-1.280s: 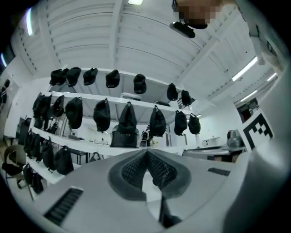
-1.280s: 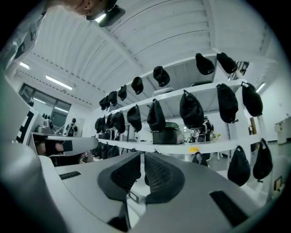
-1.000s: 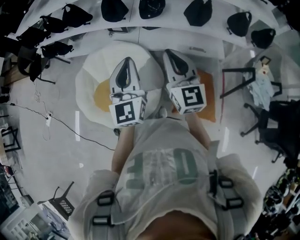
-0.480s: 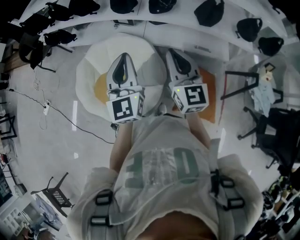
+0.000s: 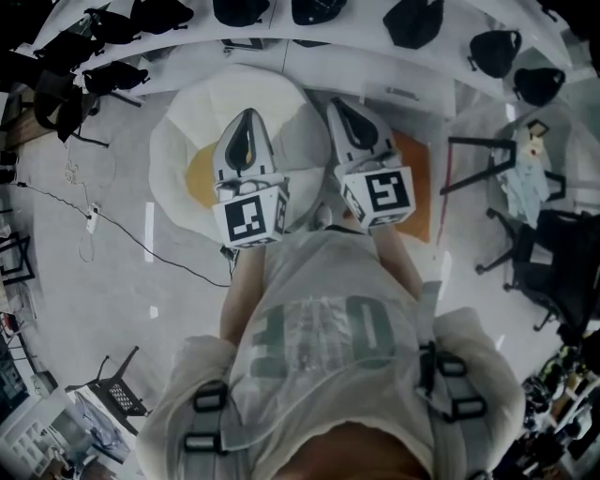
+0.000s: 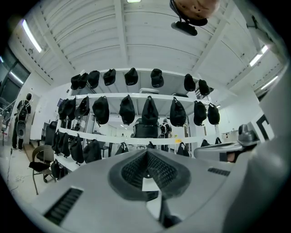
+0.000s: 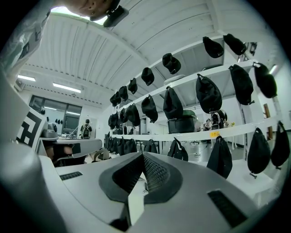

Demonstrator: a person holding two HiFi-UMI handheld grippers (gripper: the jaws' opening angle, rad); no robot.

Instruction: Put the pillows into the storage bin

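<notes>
nothing moved, bar slight cam drift | l grip & r grip clenched, empty, level | step: pre-pick, pillow untouched | next: tip down, open jaws

In the head view, the white round pillow with its yellow patch is partly covered by the left hand-held gripper, and the orange item on the floor is largely hidden behind the right hand-held gripper, so its kind cannot be told. The black bags along the shelf are cut off by the top edge. The person's hands are concealed beneath the marker cubes
</notes>
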